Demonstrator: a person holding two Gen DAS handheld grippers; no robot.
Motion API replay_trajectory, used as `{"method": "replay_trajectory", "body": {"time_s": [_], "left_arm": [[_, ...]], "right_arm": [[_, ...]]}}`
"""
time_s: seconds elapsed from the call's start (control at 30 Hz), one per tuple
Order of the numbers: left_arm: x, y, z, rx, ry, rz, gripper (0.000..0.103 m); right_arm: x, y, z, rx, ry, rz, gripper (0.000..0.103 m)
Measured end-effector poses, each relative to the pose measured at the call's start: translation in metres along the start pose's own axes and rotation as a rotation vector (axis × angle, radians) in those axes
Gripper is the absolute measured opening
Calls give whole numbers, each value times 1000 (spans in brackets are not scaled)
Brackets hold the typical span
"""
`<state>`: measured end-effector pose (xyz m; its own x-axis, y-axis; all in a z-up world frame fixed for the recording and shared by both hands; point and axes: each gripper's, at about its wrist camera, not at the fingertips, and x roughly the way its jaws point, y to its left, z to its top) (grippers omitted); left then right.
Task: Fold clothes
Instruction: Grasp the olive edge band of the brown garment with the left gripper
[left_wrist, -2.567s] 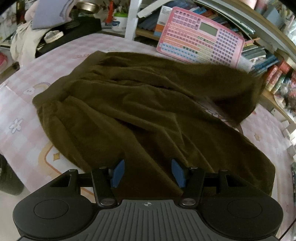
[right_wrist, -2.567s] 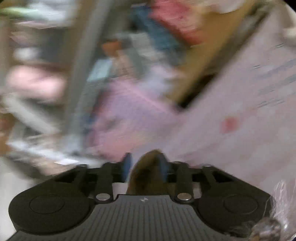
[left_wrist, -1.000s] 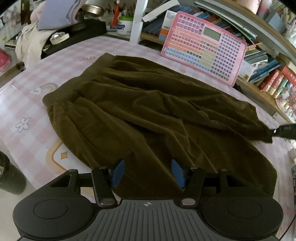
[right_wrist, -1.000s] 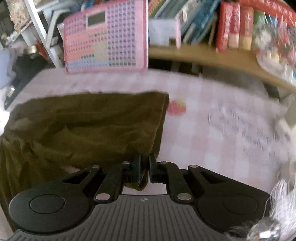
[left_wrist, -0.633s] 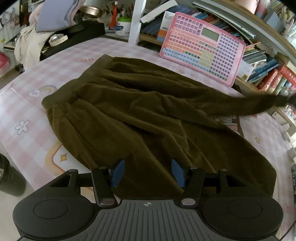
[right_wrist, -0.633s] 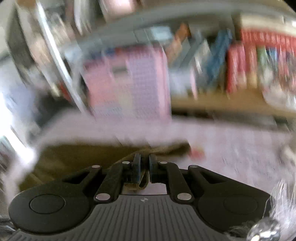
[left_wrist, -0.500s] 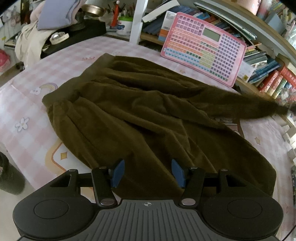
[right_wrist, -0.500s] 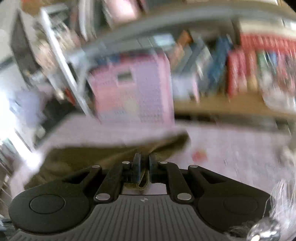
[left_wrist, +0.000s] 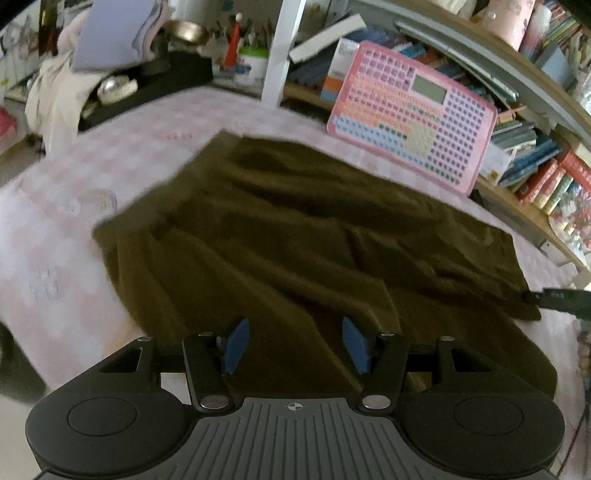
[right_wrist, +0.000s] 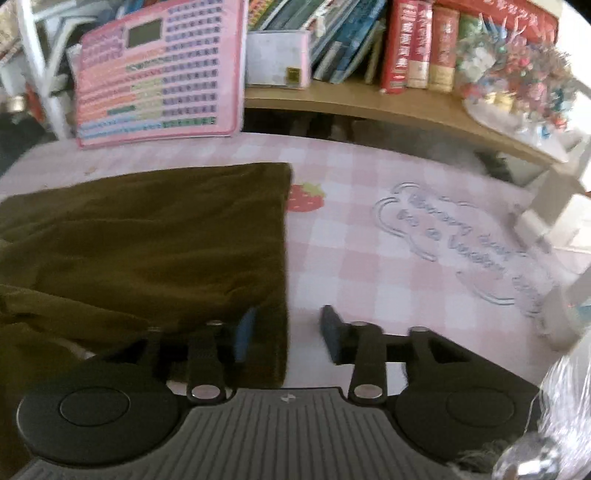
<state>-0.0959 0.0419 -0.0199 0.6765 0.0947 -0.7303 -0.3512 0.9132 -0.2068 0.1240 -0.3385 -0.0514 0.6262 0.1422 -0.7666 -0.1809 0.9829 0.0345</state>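
Note:
A dark olive-brown garment (left_wrist: 303, 236) lies spread and wrinkled on a pink checked tablecloth (left_wrist: 55, 229). My left gripper (left_wrist: 293, 345) hovers open over its near edge, blue pads apart, nothing between them. In the right wrist view the same garment (right_wrist: 147, 236) lies flat, its straight right edge running down between my fingers. My right gripper (right_wrist: 286, 334) is open over that edge, the cloth lying loose under the left finger (right_wrist: 245, 332). The right gripper's tip (left_wrist: 554, 297) shows at the garment's right corner in the left wrist view.
A pink toy keyboard board (left_wrist: 413, 125) leans against a bookshelf with books (right_wrist: 417, 44) behind the table. A black tray (left_wrist: 147, 88) with clutter and pale cloth sits far left. A strawberry print (right_wrist: 304, 197) and bare tablecloth (right_wrist: 406, 258) lie right of the garment.
My right gripper has come down to the table and opened, letting go of the garment's corner, which now lies flat. The left gripper has shifted slightly but stays open.

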Motion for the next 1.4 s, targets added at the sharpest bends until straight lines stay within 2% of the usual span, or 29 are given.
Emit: {"method": "replay_trajectory", "body": {"time_s": [0.17,0.33,0.47,0.5,0.7,0.73,0.8,0.87,0.97,1.0,1.13,1.17,1.27,1.3,1.4], "left_arm": [[9,36,30,-17,-62,13,57],[35,71,59,-2,-58,0,51],[60,85,82,71,-46,-31,52],[66,87,88,98,-46,-36,55],[107,94,108,225,-15,-96,53],[109,95,109,232,-13,-112,50],[110,97,110,239,-11,-144,38],[112,99,111,246,-9,-177,33],[114,102,112,257,-5,-225,5],[114,103,113,260,-4,-241,2],[99,125,123,193,-79,-233,3],[102,135,129,148,-76,-212,2],[120,148,134,192,-32,-130,6],[121,149,135,197,-28,-122,11],[119,151,137,197,-17,-108,16]], "right_arm": [[-42,4,-16,34,-59,-11,39],[-72,33,-54,30,-47,-14,39],[-95,59,-83,118,-42,-97,39],[-99,66,-90,140,-39,-116,39],[-123,102,-129,250,-29,-256,39],[-126,105,-135,273,-28,-276,39],[-130,112,-147,315,-19,-315,39],[-132,118,-156,346,-9,-345,39],[-134,124,-165,369,11,-370,39],[-134,125,-166,377,16,-374,39],[-134,127,-167,397,22,-378,39],[-134,128,-166,397,17,-373,39],[-138,127,-160,412,-20,-318,40],[-138,125,-157,418,-31,-302,40],[-137,121,-147,422,-47,-266,40]]}}
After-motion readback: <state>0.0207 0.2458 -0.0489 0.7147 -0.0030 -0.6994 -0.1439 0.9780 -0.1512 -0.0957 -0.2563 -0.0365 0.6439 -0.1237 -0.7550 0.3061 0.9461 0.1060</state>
